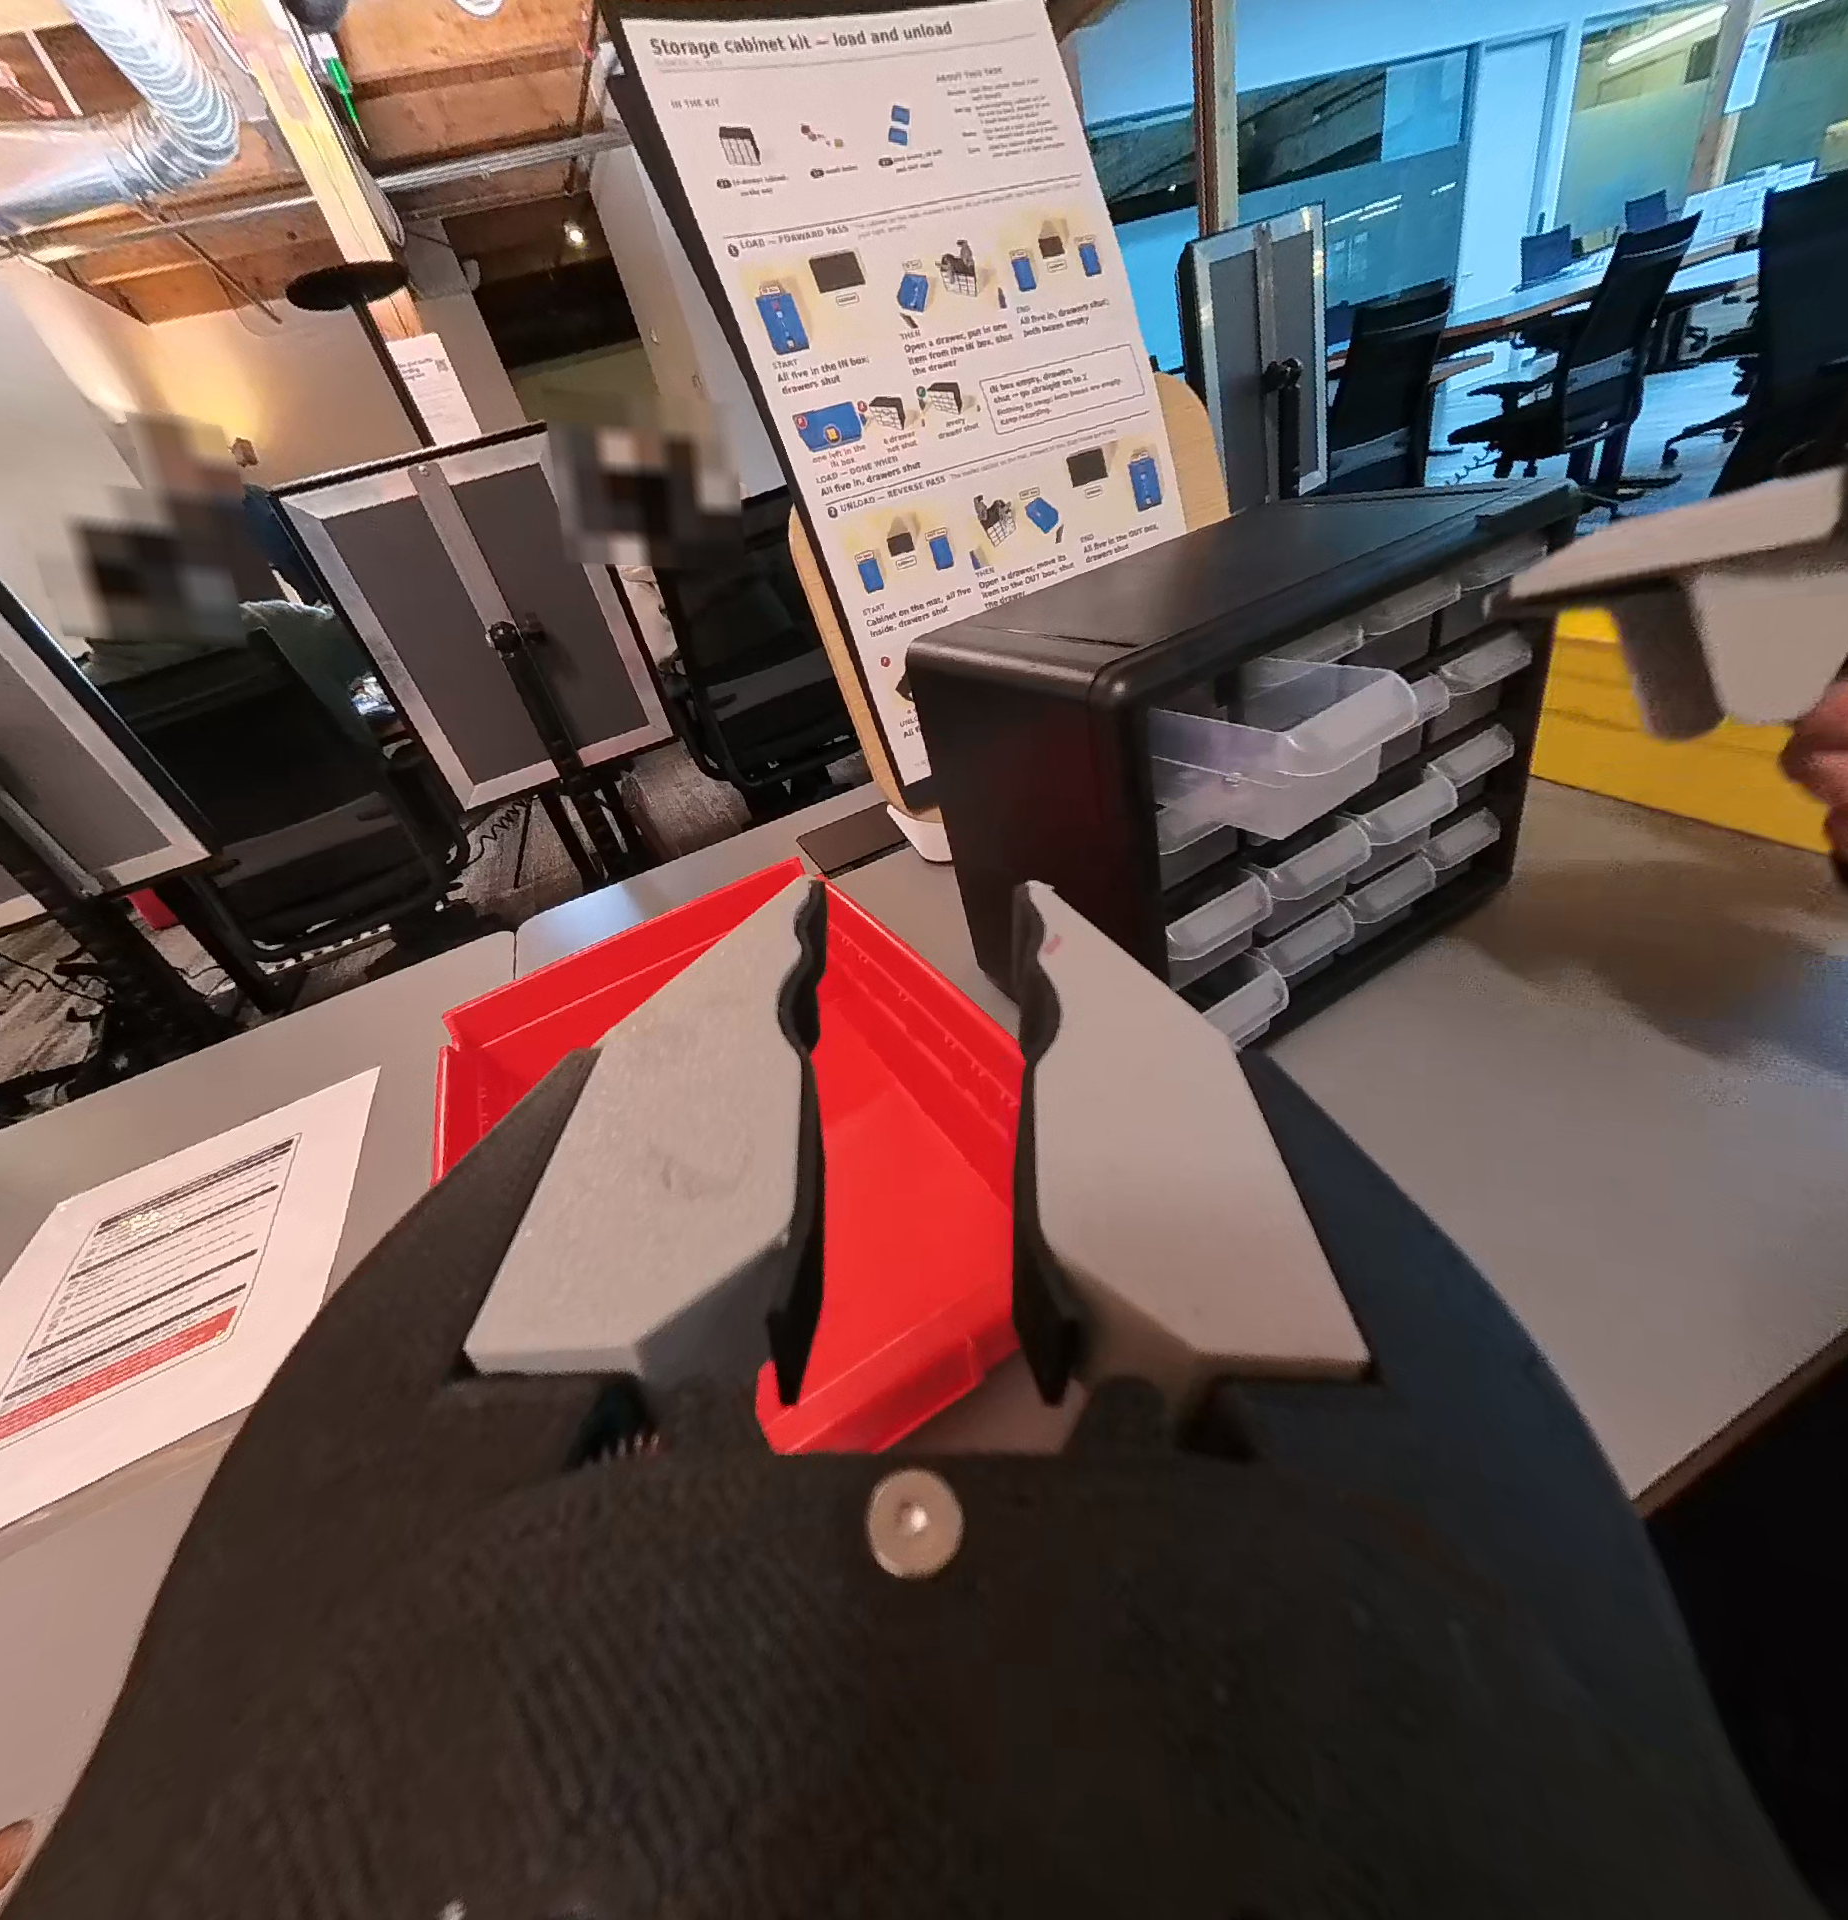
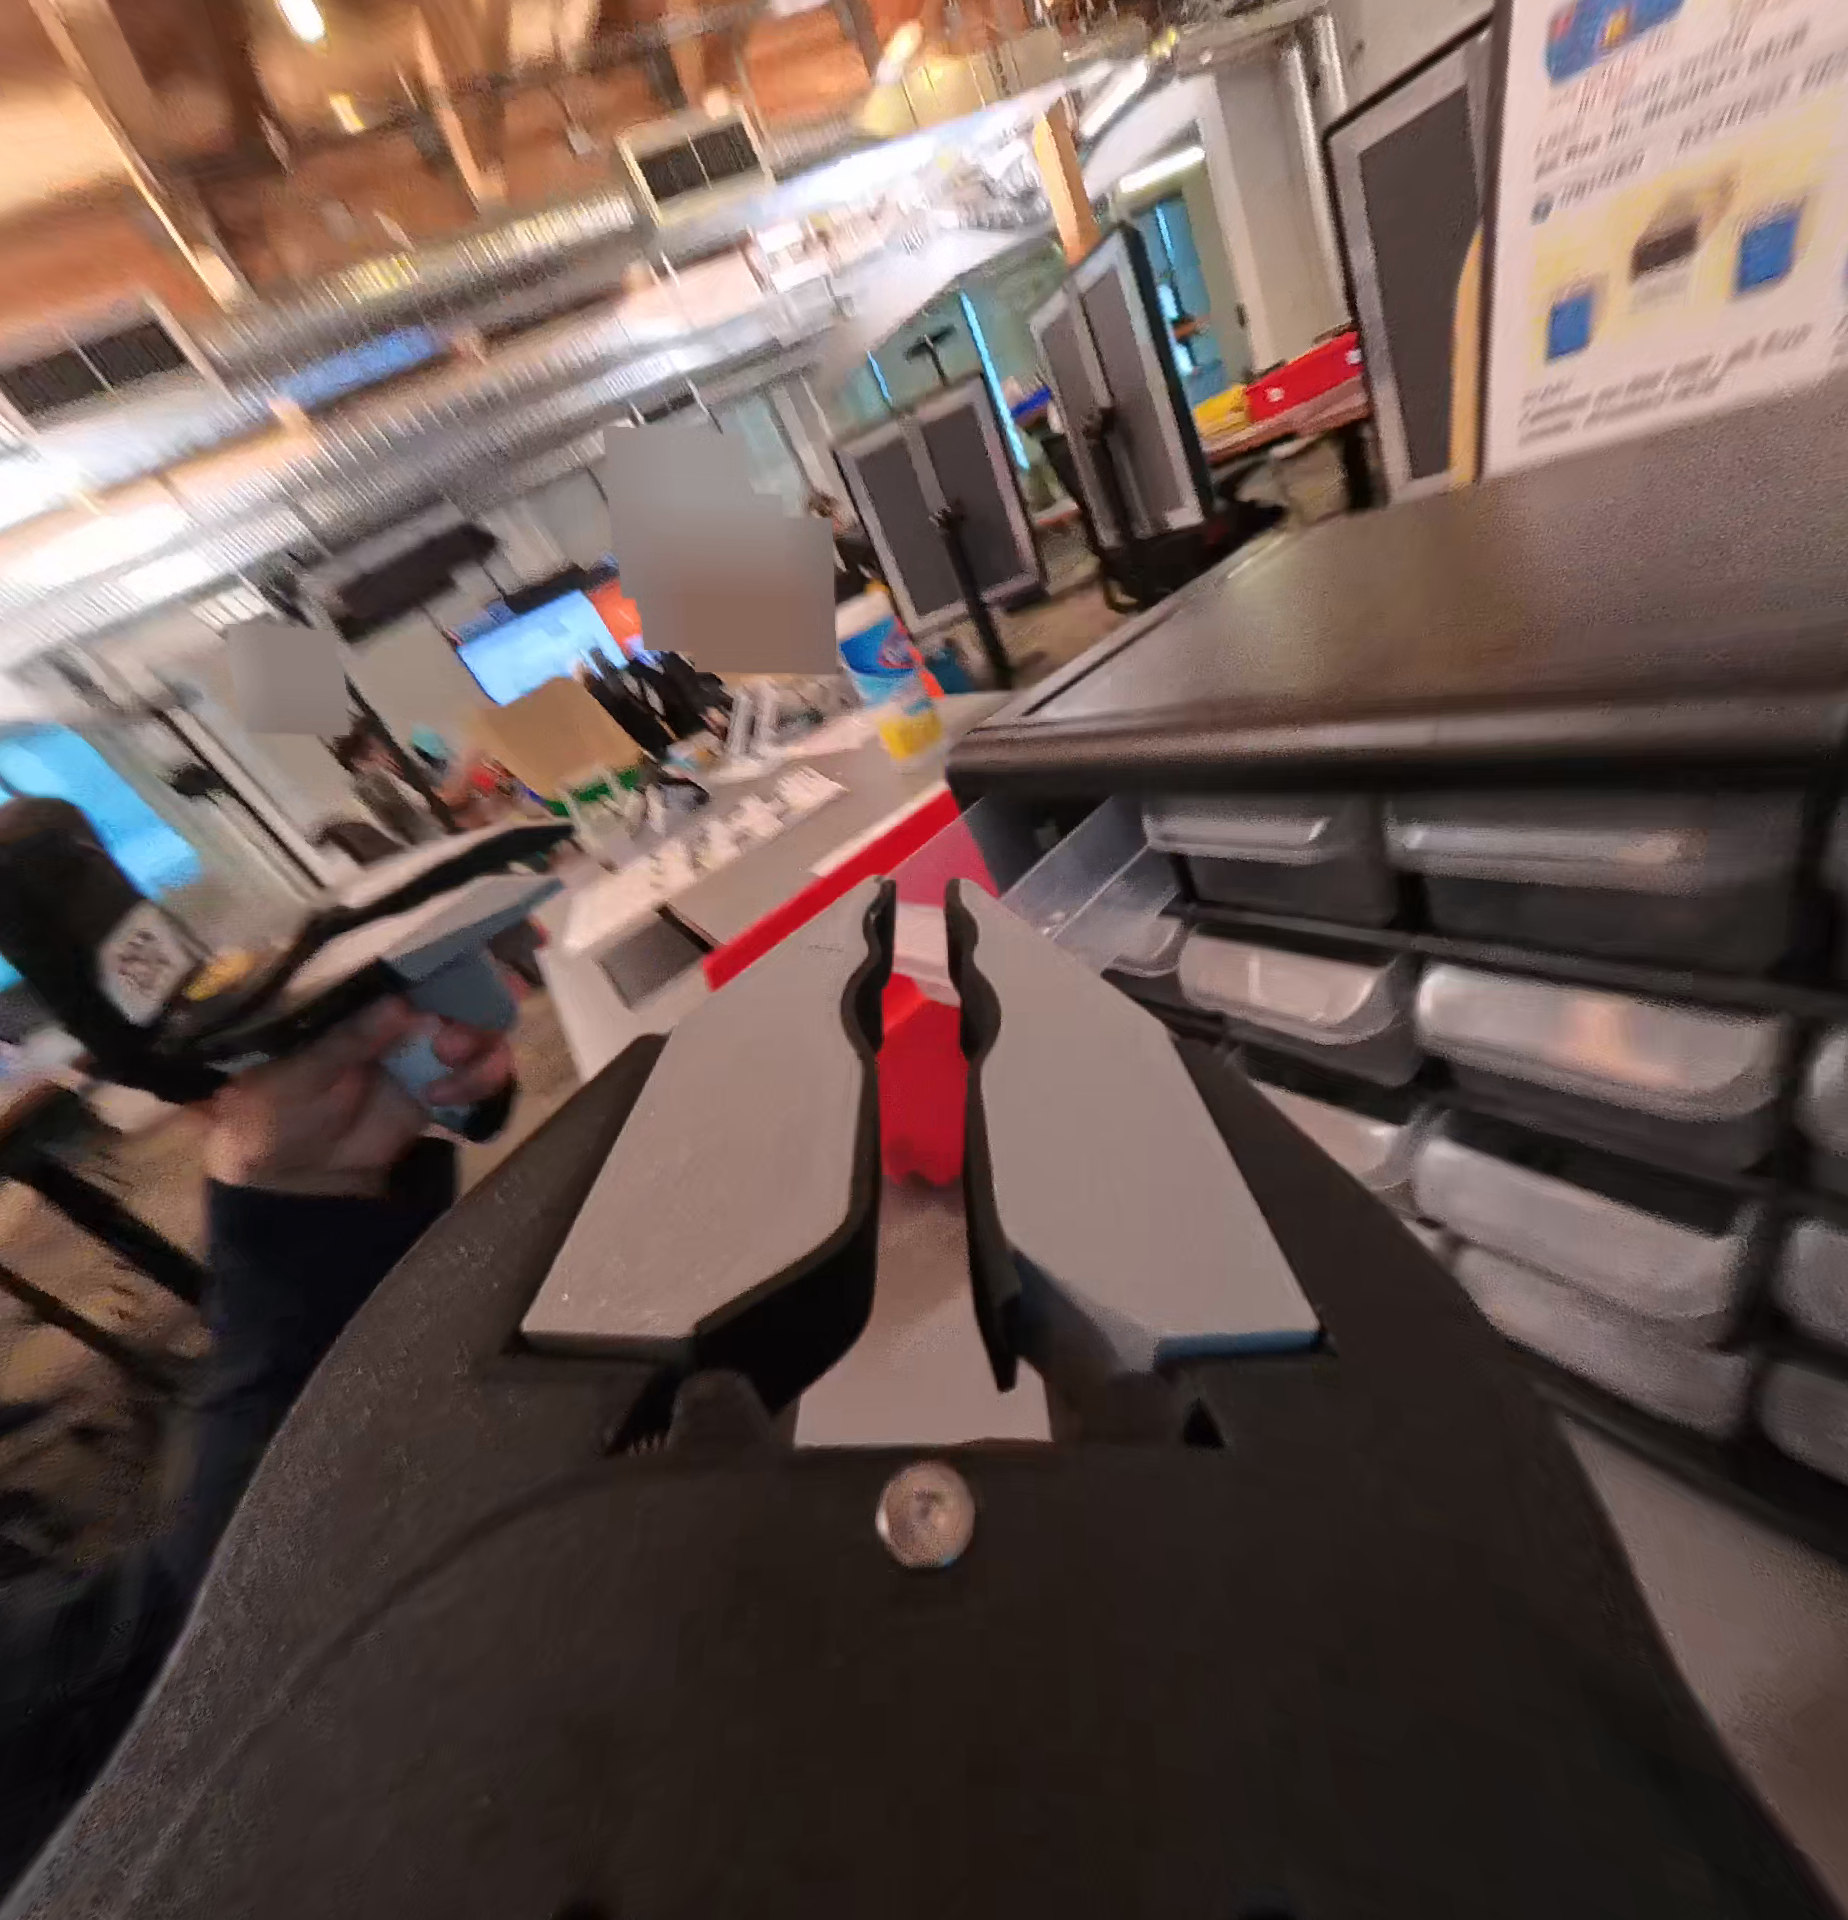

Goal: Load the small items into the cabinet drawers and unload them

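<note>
The black drawer cabinet (image 1: 1055,779) stands on the grey table (image 1: 1522,1143), with one clear drawer (image 1: 1304,727) pulled out in its upper left. A red bin (image 1: 608,966) sits left of it; the part I see inside looks empty. My left gripper (image 1: 920,914) is open and empty, hovering over the bin. My right gripper (image 2: 915,899) is open with a narrow gap and nothing between the pads; it is in front of the cabinet (image 2: 1419,644), near the open drawer (image 2: 1096,883), with the red bin (image 2: 920,1091) beyond. It also shows in the left wrist view (image 1: 1543,587).
An instruction poster (image 1: 899,312) stands behind the cabinet on a stand, with a black mat (image 1: 858,836) at its foot. A white printed sheet (image 1: 141,1278) lies at the left. A yellow bin (image 1: 1678,727) is right of the cabinet. The left gripper (image 2: 463,914) and hand show at left.
</note>
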The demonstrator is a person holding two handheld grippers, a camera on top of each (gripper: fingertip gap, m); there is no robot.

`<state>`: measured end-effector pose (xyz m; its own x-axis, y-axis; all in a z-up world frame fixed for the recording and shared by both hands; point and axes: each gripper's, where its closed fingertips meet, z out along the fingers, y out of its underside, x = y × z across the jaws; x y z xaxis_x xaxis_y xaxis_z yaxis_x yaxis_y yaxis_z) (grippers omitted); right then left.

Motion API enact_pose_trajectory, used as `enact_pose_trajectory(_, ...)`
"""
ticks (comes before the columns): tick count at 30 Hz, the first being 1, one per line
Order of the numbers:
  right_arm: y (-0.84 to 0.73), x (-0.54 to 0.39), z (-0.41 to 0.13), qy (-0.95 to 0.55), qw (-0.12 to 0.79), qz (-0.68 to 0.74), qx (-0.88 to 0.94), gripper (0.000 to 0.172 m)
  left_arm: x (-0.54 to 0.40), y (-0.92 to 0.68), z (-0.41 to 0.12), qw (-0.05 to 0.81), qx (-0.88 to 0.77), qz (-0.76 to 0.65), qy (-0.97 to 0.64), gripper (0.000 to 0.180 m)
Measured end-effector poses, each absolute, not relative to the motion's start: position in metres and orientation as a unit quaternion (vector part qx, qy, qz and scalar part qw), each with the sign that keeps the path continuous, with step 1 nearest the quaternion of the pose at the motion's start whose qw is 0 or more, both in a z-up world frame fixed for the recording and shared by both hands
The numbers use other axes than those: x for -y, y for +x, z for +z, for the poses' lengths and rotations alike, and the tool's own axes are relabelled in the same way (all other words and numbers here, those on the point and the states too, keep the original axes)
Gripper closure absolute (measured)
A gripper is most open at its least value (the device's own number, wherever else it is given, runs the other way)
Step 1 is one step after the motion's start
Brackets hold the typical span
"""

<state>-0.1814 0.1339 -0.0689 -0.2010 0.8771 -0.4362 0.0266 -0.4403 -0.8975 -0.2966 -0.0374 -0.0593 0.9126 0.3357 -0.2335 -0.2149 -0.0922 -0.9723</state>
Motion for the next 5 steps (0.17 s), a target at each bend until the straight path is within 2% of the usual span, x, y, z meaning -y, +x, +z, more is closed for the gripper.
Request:
enact_pose_trajectory(1,-0.182,-0.136,-0.062,-0.545,0.343,0.625,0.441,0.167,0.038,-0.297,-0.059,0.673,0.043,0.204,-0.709,0.147)
enact_pose_trajectory(5,-0.200,-0.125,-0.050,-0.557,0.331,0.506,0.569,0.160,0.036,-0.295,-0.059,0.671,0.042,0.205,-0.711,0.147)
